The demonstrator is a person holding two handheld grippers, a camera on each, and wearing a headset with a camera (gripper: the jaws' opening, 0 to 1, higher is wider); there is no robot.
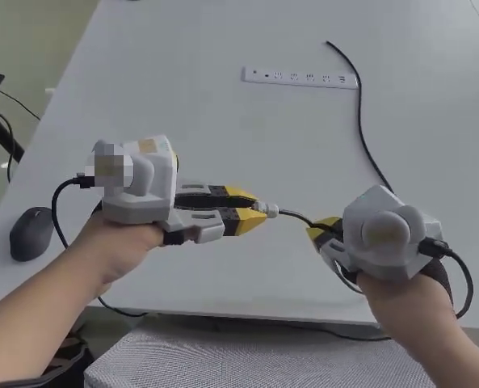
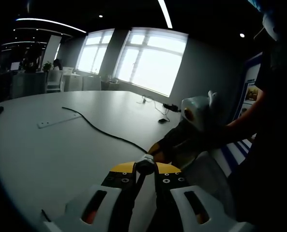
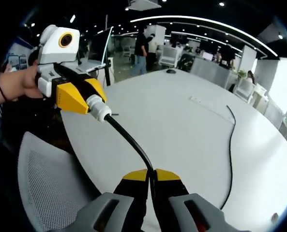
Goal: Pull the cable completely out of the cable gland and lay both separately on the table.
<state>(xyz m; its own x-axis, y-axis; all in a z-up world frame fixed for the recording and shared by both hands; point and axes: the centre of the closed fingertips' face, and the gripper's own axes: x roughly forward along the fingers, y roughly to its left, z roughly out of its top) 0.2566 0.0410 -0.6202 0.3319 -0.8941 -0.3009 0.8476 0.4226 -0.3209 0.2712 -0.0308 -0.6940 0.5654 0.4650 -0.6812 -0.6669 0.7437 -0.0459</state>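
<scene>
— Where's the cable gland [image 3: 98,108]?
— In the air over the near edge of the worktop [image 1: 223,121], clenched between the fingers of the left gripper [image 1: 258,215]. The right gripper view shows its pale end poking past the yellow tips; the left gripper view gives just a grey nub.
— And the cable [image 3: 131,140]?
— It runs out of the gland and sags across to the right gripper [image 3: 151,175], whose fingers are clamped on it.
— On the worktop?
— The head view shows a power strip [image 1: 300,78] with its black cord [image 1: 360,121], and a mouse [image 1: 31,233] near the left edge.
</scene>
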